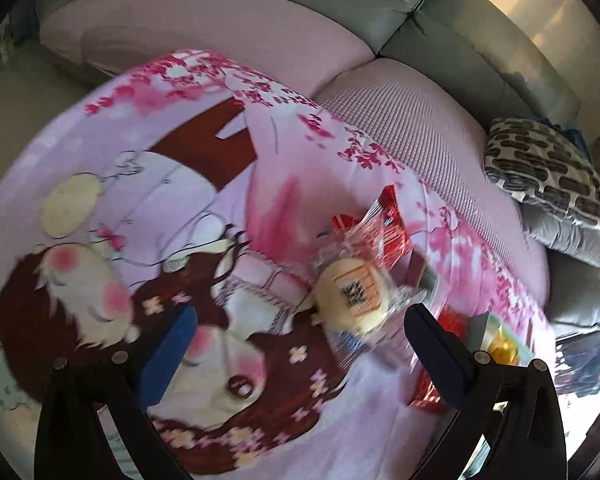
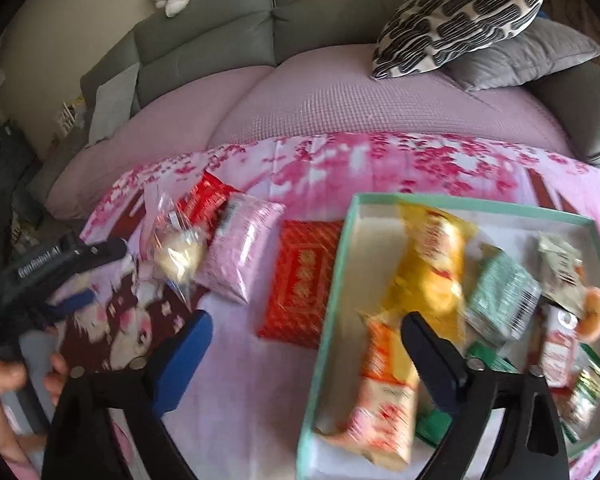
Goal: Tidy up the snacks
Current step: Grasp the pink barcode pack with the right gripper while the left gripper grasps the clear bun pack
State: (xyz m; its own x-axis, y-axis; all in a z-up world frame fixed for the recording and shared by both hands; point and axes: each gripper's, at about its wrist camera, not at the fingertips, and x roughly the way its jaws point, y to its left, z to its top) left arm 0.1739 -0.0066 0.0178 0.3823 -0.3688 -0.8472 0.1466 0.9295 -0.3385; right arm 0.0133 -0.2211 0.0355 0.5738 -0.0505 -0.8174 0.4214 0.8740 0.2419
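Home lounge; sofa (image 2: 204, 32), cushions (image 2: 460, 20)

Print on the round cream bun in clear wrap (image 1: 350, 296) is smeared by blur. The mint-green cardboard box (image 2: 342, 280) is partly hidden behind the right gripper (image 2: 306, 344).
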